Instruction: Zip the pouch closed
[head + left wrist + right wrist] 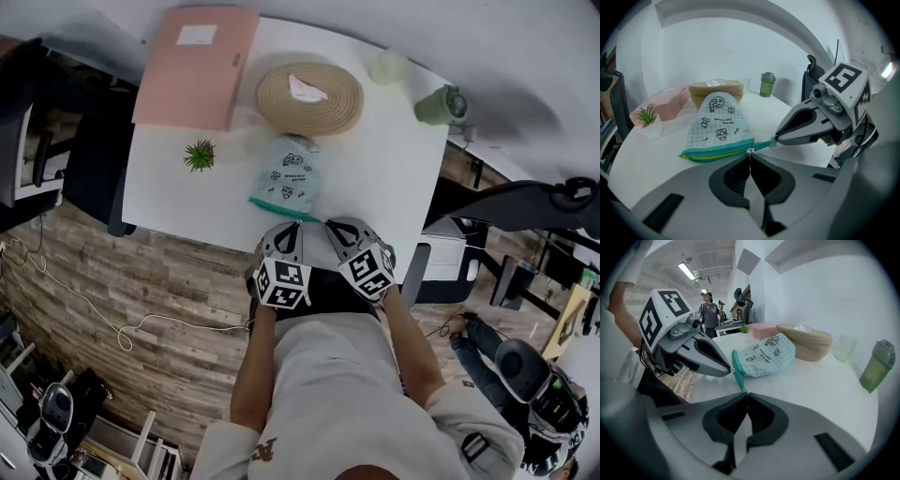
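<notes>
A pale blue checked pouch (291, 173) with cartoon prints lies on the white table (384, 178), its teal zipper edge (717, 151) towards me. In the left gripper view, yellow-green lining shows along that edge left of the pull. My left gripper (750, 153) is shut on the small white zipper pull (750, 150). My right gripper (745, 391) is shut on the teal tail end of the zipper (739, 380). Both grippers sit side by side at the table's near edge, left gripper (298, 225) and right gripper (328, 223), tips almost touching.
Behind the pouch stands a round woven basket (309, 97) with tissue in it. A pink box (195, 66) and a small green plant (200, 155) are to the left. A green tumbler (439, 105) and a clear cup (389, 66) stand far right. A person (710, 310) stands in the background.
</notes>
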`<state>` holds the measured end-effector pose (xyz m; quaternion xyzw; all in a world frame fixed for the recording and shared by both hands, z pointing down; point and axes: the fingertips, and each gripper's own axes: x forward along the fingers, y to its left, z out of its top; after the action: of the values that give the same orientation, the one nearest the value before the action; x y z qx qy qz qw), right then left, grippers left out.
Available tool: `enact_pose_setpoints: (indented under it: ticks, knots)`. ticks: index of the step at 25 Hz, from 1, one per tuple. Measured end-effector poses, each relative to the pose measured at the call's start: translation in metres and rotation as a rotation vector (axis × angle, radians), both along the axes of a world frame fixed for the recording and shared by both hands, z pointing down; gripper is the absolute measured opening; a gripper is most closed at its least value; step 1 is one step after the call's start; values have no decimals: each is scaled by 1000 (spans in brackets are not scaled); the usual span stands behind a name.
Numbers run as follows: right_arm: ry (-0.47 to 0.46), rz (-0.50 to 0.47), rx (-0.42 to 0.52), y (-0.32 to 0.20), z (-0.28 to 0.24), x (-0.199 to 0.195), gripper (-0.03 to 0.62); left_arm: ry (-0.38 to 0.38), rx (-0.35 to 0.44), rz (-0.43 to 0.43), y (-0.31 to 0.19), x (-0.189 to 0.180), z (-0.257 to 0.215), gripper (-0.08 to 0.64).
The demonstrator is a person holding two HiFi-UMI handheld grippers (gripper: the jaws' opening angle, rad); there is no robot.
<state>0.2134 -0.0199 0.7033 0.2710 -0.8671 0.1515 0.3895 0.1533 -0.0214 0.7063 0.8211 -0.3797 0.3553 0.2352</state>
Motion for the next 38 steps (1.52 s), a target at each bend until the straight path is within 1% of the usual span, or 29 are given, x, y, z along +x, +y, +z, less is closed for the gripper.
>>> enact_pose_setpoints:
  ticks: [10, 14, 20, 38]
  knots:
    - [11, 34, -6, -4, 2, 3, 3, 14, -6, -32, -7, -16, 0, 0]
    - [17, 37, -4, -5, 2, 4, 3, 15, -8, -34, -8, -17, 0, 0]
    - [14, 64, -12, -6, 2, 6, 3, 12, -6, -64, -14, -31, 0, 0]
    - [41, 87, -13, -9, 2, 10, 3, -4, -6, -105, -23, -57, 0, 0]
